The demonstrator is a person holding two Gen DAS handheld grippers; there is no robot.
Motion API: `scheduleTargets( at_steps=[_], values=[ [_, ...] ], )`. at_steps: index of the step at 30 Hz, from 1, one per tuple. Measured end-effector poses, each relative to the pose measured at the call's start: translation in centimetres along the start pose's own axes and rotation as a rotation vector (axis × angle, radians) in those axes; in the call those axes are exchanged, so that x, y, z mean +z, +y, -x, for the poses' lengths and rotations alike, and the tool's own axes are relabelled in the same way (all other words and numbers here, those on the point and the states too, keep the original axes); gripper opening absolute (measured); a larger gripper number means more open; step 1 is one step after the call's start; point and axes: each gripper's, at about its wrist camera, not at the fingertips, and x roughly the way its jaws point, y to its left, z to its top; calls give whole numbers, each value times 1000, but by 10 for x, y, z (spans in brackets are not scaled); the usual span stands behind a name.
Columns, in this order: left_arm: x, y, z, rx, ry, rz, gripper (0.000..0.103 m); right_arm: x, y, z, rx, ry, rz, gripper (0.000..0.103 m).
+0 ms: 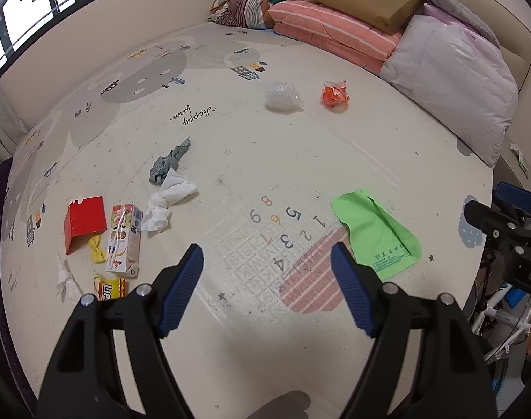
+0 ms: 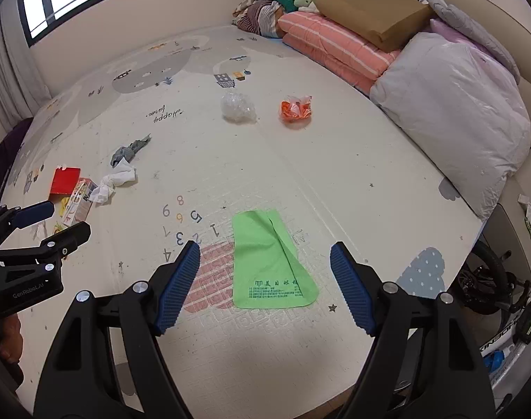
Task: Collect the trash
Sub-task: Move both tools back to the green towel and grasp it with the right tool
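Observation:
Trash lies scattered on a cream play mat [image 1: 230, 132]. At the left are a red carton [image 1: 85, 221], a milk carton [image 1: 124, 241], a yellow wrapper [image 1: 110, 288] and white tissues [image 1: 167, 199] by a grey rag [image 1: 169, 164]. Farther off lie a clear plastic wad [image 1: 282, 96] and an orange wrapper [image 1: 335, 94]. A flat green bag [image 2: 270, 262] lies just ahead of my right gripper [image 2: 265, 255]. My left gripper [image 1: 267, 256] is open and empty above the mat's printed numbers. My right gripper is open and empty too.
Folded bedding and pillows [image 1: 447, 73] are stacked along the right and back of the mat. A window [image 1: 28, 10] is at the back left. The mat's edge drops off at the right, with a bicycle [image 2: 492, 286] beyond it.

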Motion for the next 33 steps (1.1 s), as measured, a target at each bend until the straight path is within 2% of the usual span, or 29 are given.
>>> scheduleTargets(
  at_steps=[8, 22, 33],
  values=[
    [-3, -1, -31, 3, 49, 19, 76, 0, -6, -34, -4, 42, -5, 74],
    [4, -7, -55, 35, 109, 64, 76, 10, -16, -66, 22, 77, 6, 74],
    [-17, -2, -112, 68, 146, 81, 76, -11, -18, -151, 41, 119, 51, 74]
  ],
)
